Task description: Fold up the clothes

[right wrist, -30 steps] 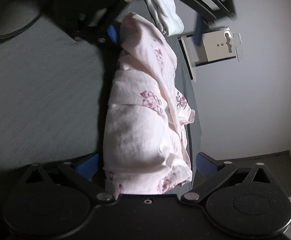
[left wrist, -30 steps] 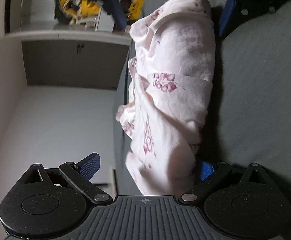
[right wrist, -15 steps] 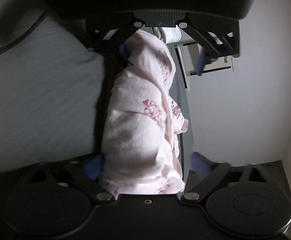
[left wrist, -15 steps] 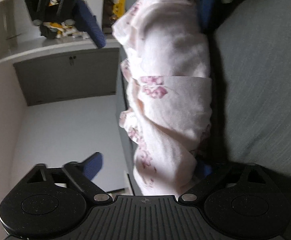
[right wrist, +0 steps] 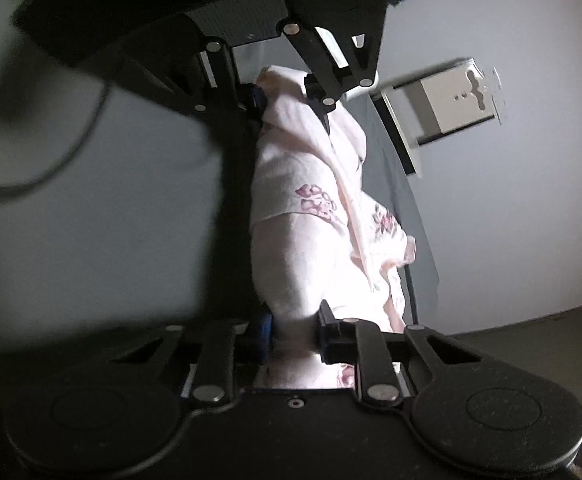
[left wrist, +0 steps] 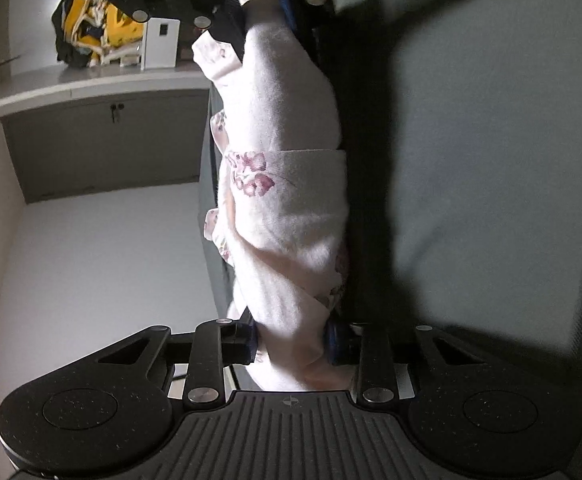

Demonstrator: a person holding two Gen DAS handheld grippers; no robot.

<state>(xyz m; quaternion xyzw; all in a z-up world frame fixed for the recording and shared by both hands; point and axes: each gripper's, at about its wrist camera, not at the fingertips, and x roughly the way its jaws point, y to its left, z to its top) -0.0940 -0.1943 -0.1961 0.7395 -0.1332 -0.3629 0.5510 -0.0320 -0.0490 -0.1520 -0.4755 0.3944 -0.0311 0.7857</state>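
Observation:
A pale pink garment [left wrist: 287, 216] with purple flower prints is bunched into a thick folded roll along the edge of a grey bed [left wrist: 491, 160]. My left gripper [left wrist: 293, 338] is shut on one end of the roll. My right gripper [right wrist: 293, 334] is shut on the other end. Each gripper shows at the top of the other's view, the right gripper [left wrist: 259, 4] and the left gripper [right wrist: 287, 96], with the garment [right wrist: 303, 248] stretched between them. The two grippers face each other at close range.
Left of the bed edge is a pale floor [left wrist: 103, 280] and a grey cabinet [left wrist: 103, 148] with a yellow and black heap [left wrist: 91, 36] on top. A white wall [right wrist: 511, 220] and a white bracket [right wrist: 455, 100] lie beyond the bed. A dark cable [right wrist: 31, 184] crosses the bedding.
Both grippers went from open around the ends of the garment to shut on it. They have also moved closer together, so the roll is shorter and thicker.

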